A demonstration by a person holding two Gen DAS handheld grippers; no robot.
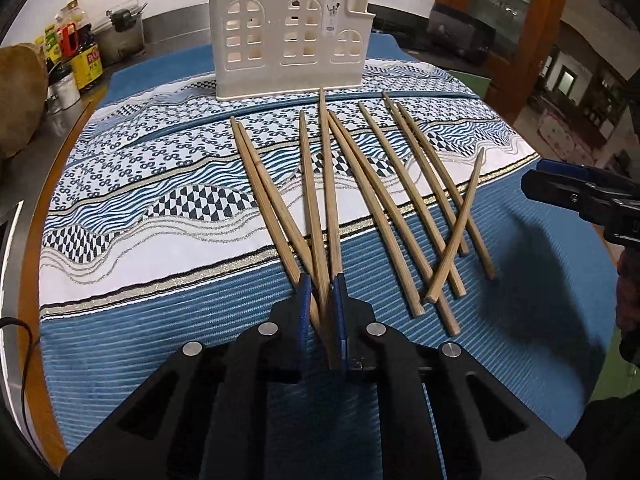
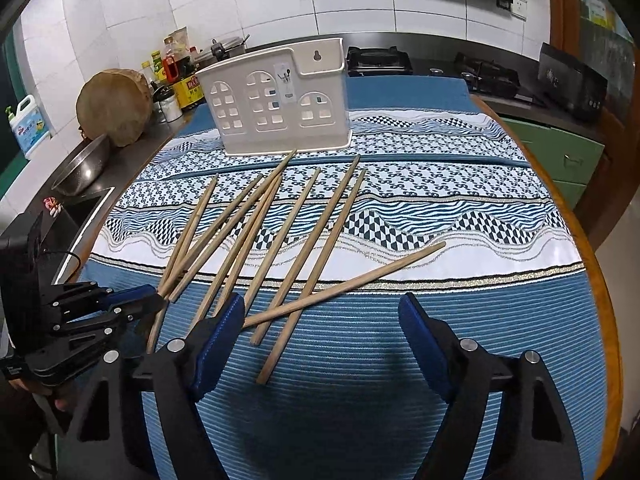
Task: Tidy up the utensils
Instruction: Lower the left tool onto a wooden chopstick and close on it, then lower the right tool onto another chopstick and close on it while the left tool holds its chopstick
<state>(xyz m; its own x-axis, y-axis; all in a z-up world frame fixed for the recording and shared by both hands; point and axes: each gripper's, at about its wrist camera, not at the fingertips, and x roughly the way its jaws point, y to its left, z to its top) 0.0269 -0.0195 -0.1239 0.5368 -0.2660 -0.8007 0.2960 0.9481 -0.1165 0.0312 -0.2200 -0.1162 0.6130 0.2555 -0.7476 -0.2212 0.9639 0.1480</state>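
Note:
Several wooden chopsticks lie fanned out on the patterned cloth, also in the right wrist view. A cream utensil holder with window cut-outs stands upright behind them, also in the right wrist view. My left gripper is shut on the near ends of two chopsticks at the cloth; it shows at the left in the right wrist view. My right gripper is open and empty above the blue mat, just in front of the crossed chopstick ends; its finger shows at the right edge.
A round table with a blue-and-white cloth carries everything. Bottles, a round wooden block and a metal bowl stand on the counter at left. Stove burners lie behind the table.

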